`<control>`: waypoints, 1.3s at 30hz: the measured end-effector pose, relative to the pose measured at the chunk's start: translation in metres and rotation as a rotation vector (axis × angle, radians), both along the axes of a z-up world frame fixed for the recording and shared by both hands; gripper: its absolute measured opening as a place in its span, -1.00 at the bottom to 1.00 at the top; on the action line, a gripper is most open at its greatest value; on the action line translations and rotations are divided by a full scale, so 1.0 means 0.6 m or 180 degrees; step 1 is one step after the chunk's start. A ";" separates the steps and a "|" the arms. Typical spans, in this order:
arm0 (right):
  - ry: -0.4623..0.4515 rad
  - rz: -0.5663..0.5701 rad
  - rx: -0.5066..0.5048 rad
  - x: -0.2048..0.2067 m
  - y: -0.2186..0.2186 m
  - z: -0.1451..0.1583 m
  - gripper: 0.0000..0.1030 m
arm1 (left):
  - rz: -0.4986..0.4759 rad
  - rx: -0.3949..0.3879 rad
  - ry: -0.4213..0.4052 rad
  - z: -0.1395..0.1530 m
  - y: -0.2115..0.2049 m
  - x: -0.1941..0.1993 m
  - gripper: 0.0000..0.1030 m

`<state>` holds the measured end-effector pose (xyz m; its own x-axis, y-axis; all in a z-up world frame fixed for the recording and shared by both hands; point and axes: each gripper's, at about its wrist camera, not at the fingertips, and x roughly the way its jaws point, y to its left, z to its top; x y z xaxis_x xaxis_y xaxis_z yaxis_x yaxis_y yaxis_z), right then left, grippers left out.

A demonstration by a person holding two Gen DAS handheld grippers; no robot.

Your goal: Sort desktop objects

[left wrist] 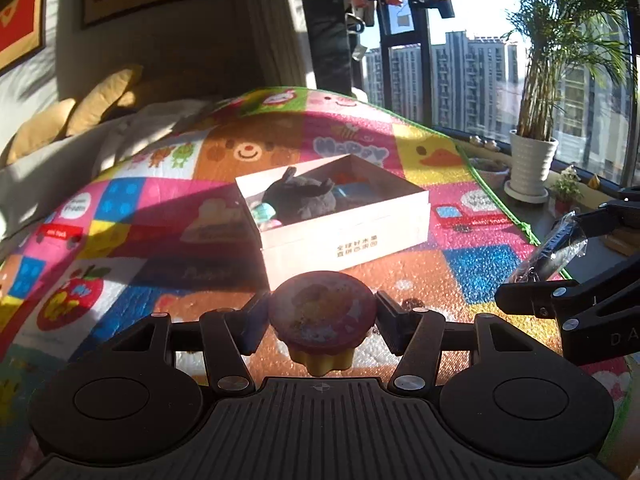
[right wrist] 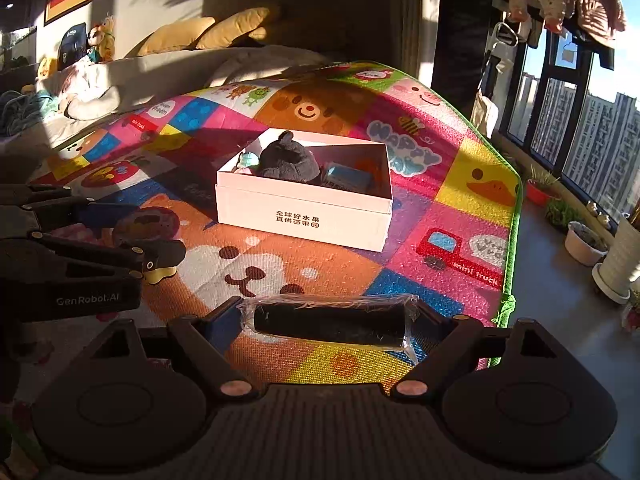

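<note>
While both grippers are carrying a load short of the white cardboard box (right wrist: 304, 216), working through the delivery step of the sort, by the look of it. Clamping, in the left gripper (left wrist: 322, 314), a round pink toy tin with a yellow scalloped base (left wrist: 322, 320), jaws pressing on its two sides, just this side of the box. Pinching, in the right gripper (right wrist: 332, 322), a black cylinder in clear plastic wrap (right wrist: 330, 322) end to end, crosswise, also on the near side of the box. Holding both above the cartoon play mat (right wrist: 460, 160) under the box. Already sitting inside the box: a dark grey plush toy (right wrist: 286, 160) and a blue carton (right wrist: 346, 176). Judging next: advancing each gripper over the near wall, aiming for the free room beside the plush, releasing only once past the rim, and taking turns so as not to be colliding.
</note>
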<state>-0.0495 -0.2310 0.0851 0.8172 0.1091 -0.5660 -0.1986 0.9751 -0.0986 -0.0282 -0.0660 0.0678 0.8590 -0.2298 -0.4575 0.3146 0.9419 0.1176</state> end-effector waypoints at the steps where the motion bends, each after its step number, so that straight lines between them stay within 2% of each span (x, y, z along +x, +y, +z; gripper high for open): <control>1: -0.0084 0.0014 0.0001 0.007 -0.003 0.020 0.68 | -0.0019 0.0022 -0.0092 0.015 -0.002 0.006 0.19; 5: -0.0293 -0.0023 0.0183 0.063 -0.026 0.092 0.68 | -0.0068 0.0056 -0.0369 0.072 -0.011 0.070 0.19; 10: -0.0294 -0.0069 0.0709 0.216 -0.056 0.166 0.68 | 0.0006 -0.0054 -0.0482 0.107 -0.008 0.188 0.19; 13: -0.0291 -0.0084 0.0949 0.320 -0.051 0.180 0.70 | 0.0086 -0.0157 -0.0417 0.116 0.012 0.248 0.19; 15: -0.0285 -0.0067 0.1067 0.382 -0.045 0.175 0.84 | 0.0130 -0.0097 -0.0429 0.115 0.019 0.272 0.19; 18: -0.0217 -0.0226 0.1113 0.438 -0.044 0.158 0.85 | 0.0148 -0.0002 -0.0414 0.108 0.025 0.303 0.19; 22: -0.0244 -0.0250 0.1191 0.426 -0.065 0.126 0.93 | 0.0153 -0.0005 -0.0291 0.088 0.017 0.346 0.19; 26: -0.0216 -0.0392 0.1069 0.411 -0.094 0.093 0.96 | 0.0054 -0.0074 -0.0167 0.065 -0.009 0.384 0.19; 32: -0.0075 -0.0576 0.1069 0.424 -0.128 0.064 0.97 | -0.0098 -0.0081 -0.0176 0.054 -0.058 0.412 0.21; 33: -0.0064 -0.0587 0.1069 0.426 -0.129 0.061 0.97 | -0.0109 -0.0078 -0.0162 0.054 -0.062 0.417 0.23; 35: -0.0045 -0.0616 0.1062 0.426 -0.132 0.055 0.97 | -0.0133 -0.0079 -0.0112 0.054 -0.067 0.428 0.41; 39: -0.0017 -0.0641 0.1049 0.421 -0.132 0.050 0.98 | -0.0137 -0.0025 -0.0116 0.057 -0.065 0.427 0.55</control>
